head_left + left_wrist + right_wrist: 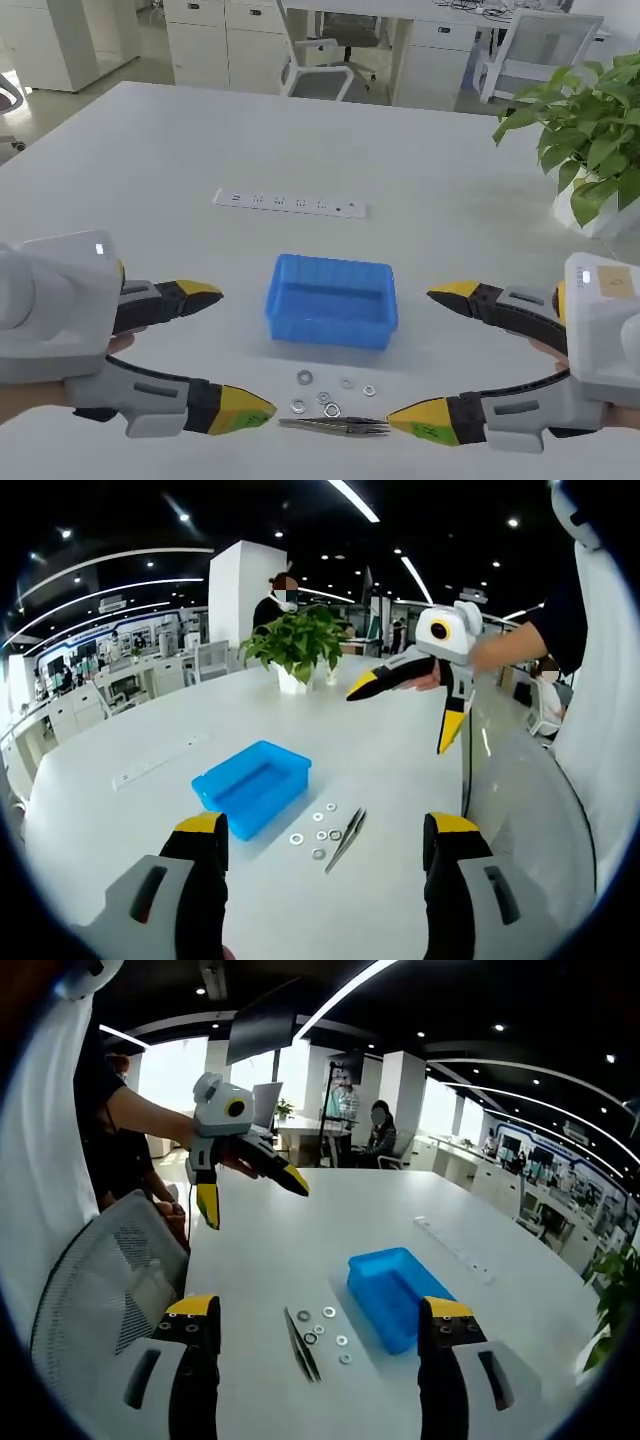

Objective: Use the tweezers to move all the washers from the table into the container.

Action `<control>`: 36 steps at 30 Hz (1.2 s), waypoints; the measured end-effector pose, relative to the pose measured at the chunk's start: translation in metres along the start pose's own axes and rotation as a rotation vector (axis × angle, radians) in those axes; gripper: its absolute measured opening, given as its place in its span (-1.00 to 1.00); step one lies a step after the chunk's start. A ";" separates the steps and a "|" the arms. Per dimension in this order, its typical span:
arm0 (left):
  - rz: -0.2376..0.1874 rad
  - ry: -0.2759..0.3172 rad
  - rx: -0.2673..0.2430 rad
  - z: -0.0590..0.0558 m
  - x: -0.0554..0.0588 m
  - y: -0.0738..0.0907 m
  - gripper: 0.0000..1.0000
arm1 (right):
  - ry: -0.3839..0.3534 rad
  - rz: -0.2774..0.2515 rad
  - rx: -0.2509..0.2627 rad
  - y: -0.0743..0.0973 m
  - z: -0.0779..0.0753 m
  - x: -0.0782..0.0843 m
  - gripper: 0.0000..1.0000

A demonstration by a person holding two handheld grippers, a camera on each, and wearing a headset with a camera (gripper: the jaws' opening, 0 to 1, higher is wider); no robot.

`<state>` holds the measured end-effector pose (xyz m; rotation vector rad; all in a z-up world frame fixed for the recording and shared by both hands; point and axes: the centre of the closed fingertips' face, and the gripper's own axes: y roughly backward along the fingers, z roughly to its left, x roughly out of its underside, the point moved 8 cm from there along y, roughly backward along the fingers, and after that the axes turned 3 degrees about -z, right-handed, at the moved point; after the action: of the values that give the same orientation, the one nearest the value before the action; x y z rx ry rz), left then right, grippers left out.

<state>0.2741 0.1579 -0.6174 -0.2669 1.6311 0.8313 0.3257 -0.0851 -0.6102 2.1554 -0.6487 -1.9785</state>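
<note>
A blue container (331, 300) (252, 783) (395, 1290) sits in the middle of the white table (150, 160). Just in front of it lie several small metal washers (330, 395) (320, 832) (325, 1330), loose on the table. Slim metal tweezers (335, 425) (346, 839) (300, 1344) lie flat beside them, nearer the front edge. My left gripper (240, 350) (328, 825) (256, 1205) is open and holds nothing, left of the washers and above the table. Facing it from the right, my right gripper (415, 354) (318, 1307) (398, 720) is open too, with nothing between its jaws.
A white power strip (290, 204) lies beyond the container. A potted plant (590, 130) stands at the table's far right. A mesh office chair (110, 1280) is at the near edge. Desks, chairs and people are in the background.
</note>
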 end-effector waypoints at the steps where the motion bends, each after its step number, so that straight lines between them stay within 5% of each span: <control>1: 0.004 -0.002 0.000 0.000 0.000 0.000 0.70 | -0.002 0.000 0.002 0.000 0.000 0.001 0.63; 24: -0.002 -0.028 -0.024 0.003 0.000 -0.008 0.68 | -0.009 0.036 0.005 0.001 0.000 0.011 0.61; 36: 0.021 -0.032 -0.034 0.007 0.009 -0.010 0.66 | -0.022 0.051 0.005 -0.004 -0.005 0.018 0.60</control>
<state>0.2827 0.1575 -0.6294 -0.2593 1.5939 0.8753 0.3318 -0.0902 -0.6277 2.1016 -0.7059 -1.9790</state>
